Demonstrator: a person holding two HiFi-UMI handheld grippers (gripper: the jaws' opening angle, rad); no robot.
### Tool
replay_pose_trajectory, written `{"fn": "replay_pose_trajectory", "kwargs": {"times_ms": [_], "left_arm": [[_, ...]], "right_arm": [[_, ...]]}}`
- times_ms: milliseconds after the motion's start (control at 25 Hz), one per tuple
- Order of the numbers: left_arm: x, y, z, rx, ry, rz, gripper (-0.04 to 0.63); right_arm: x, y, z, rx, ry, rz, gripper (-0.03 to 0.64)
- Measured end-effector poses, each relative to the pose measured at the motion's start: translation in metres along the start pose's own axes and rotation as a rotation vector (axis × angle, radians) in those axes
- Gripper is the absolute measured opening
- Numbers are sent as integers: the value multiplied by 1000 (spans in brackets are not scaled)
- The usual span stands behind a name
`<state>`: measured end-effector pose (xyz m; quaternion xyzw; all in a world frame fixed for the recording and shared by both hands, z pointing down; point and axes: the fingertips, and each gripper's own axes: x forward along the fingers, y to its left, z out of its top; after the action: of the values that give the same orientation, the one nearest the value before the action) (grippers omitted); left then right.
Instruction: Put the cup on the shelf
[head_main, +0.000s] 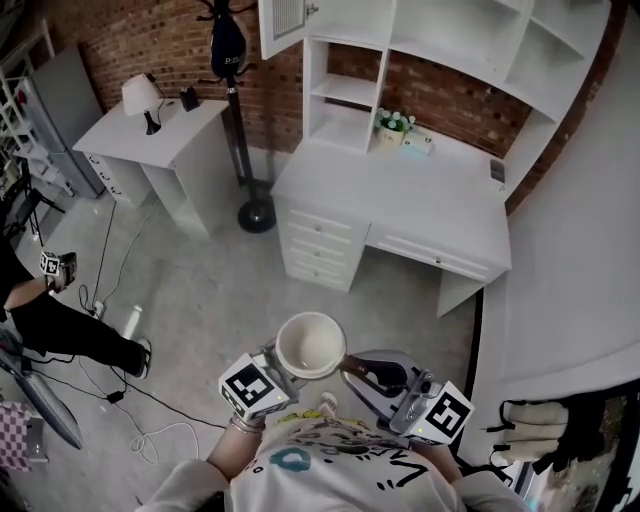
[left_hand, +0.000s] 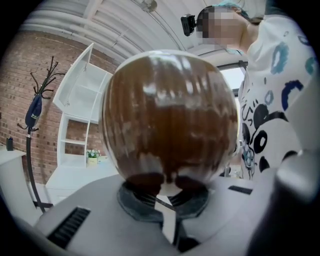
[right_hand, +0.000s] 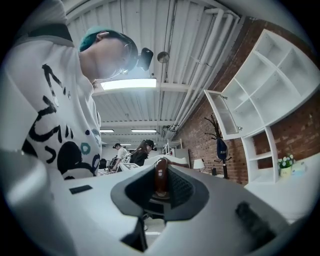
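Note:
A ribbed cup (head_main: 310, 345), brown outside and cream inside, is held mouth-up close to my chest above the floor. My left gripper (head_main: 284, 364) is shut on its wall from the lower left; in the left gripper view the cup (left_hand: 170, 115) fills the frame above the closed pads (left_hand: 145, 197). My right gripper (head_main: 366, 371) is shut on the cup's brown handle (right_hand: 160, 175) from the right. The white shelf unit (head_main: 345, 90) stands well ahead, above the desk, with several bare compartments.
A white desk with drawers (head_main: 400, 205) carries a small flower pot (head_main: 392, 125) under the shelves. A coat stand (head_main: 240, 120) and a side table with a lamp (head_main: 150, 130) stand to the left. Another person (head_main: 60, 330) and cables (head_main: 150, 435) are at the far left.

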<state>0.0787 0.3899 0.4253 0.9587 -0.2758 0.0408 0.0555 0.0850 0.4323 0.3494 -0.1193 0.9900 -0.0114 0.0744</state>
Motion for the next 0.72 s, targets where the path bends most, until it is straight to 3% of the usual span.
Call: {"fn": "replay_pose_trajectory", "kwargs": {"times_ms": [240,720], "left_arm": [[19,30,7,5,6,16,15],[30,110,23,29,10,-65,15]], "right_arm": [[7,-36,0,31,-16,8,59],[60,-102,-1,45,-27,-66,59]]}}
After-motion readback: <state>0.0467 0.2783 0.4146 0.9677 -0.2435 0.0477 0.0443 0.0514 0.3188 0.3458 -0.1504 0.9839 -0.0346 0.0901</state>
